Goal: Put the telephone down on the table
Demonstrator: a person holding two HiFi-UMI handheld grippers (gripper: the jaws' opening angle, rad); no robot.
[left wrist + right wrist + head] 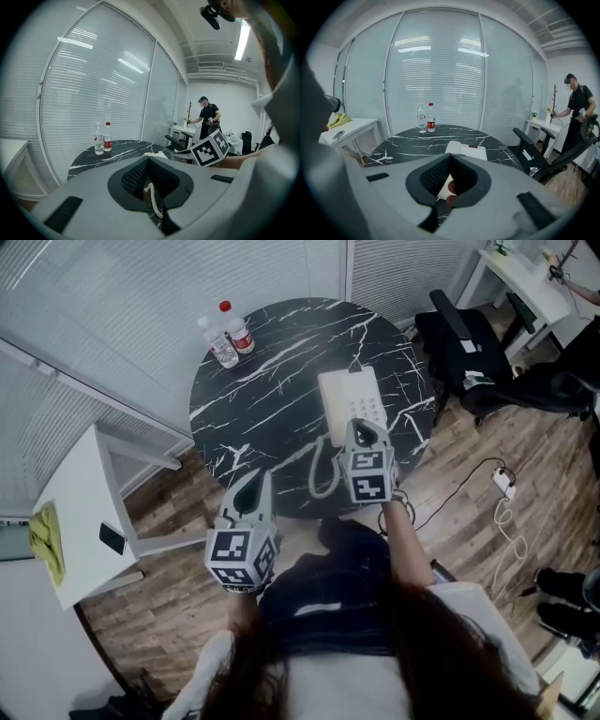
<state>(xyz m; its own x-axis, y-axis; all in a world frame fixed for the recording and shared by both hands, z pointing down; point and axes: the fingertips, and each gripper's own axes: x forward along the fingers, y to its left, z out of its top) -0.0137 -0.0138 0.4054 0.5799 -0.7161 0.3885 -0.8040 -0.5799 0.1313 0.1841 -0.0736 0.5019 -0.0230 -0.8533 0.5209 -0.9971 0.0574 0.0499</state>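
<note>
A white telephone (pixel 345 399) lies flat on the right half of the round black marble table (pixel 262 399). Its pale coiled cord (pixel 323 470) loops toward the near rim. My right gripper (pixel 361 430) hovers over the telephone's near end, jaws shut with nothing between them. In the right gripper view the telephone (pixel 466 150) shows just past the right gripper (pixel 451 159). My left gripper (pixel 251 482) sits at the table's near edge, left of the cord, also shut and empty. In the left gripper view the cord (pixel 152 199) shows below the left gripper (pixel 148 161).
Two water bottles (pixel 230 334) stand at the table's far left. A black office chair (pixel 469 343) stands to the right. A white side table (pixel 84 512) with a yellow cloth (pixel 45 540) is on the left. A person (pixel 576 112) stands across the room.
</note>
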